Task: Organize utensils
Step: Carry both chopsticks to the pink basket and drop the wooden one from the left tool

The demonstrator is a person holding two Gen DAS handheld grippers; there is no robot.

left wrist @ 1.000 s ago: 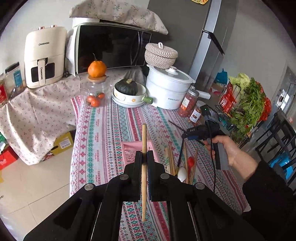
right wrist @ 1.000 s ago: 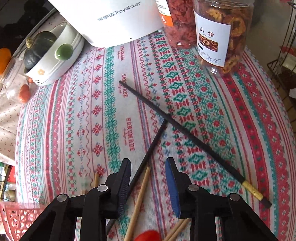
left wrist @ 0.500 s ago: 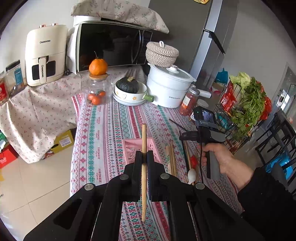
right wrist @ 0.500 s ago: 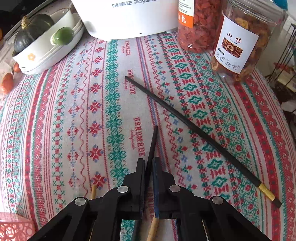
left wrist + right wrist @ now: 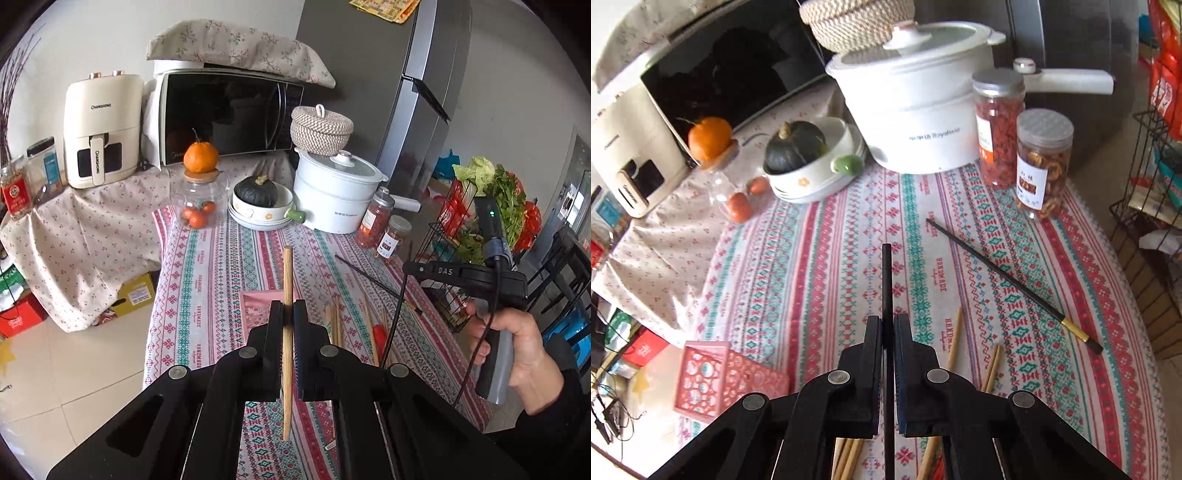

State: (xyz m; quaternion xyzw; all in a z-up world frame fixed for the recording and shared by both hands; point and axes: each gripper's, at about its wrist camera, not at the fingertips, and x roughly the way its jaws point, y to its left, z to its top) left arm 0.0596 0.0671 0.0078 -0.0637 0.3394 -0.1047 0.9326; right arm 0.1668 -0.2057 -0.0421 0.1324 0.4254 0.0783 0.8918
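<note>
Partly, the scene hides itself: in the right wrist view the lower half of the black chopstick [image 5: 887,280] vanishes behind the right gripper [image 5: 887,325], and several wooden chopsticks [image 5: 955,339] on the desk [image 5: 820,280] are cut off by the gripper's body. In the left wrist view a red-handled utensil [image 5: 378,334] lies among those sticks, too covered to name. The person's face is out of frame; only the hand [image 5: 517,343] and a dark sleeve show.

The left gripper [image 5: 288,314] has its fingers clamped on a wooden chopstick [image 5: 287,280], held upright. The right gripper's fingers are pressed tight on the black chopstick, which stands straight up between them.

A second ago the right fingers stood apart, low over the cloth, with the black chopstick lying flat between them; since then they have closed and carried it up off the desk, and the view now takes in much more of the desk. The left grip looks unchanged.

A second black chopstick [image 5: 1015,284] with a gold band lies slantwise on the striped tablecloth, near two jars [image 5: 1043,162]. A pink basket [image 5: 705,376] sits at the desk's left edge. Behind stand a white pot [image 5: 916,110], a bowl holding a green squash [image 5: 794,147], a microwave [image 5: 229,114] and an air fryer [image 5: 101,129]; a grey fridge [image 5: 417,92] rises at the right.
</note>
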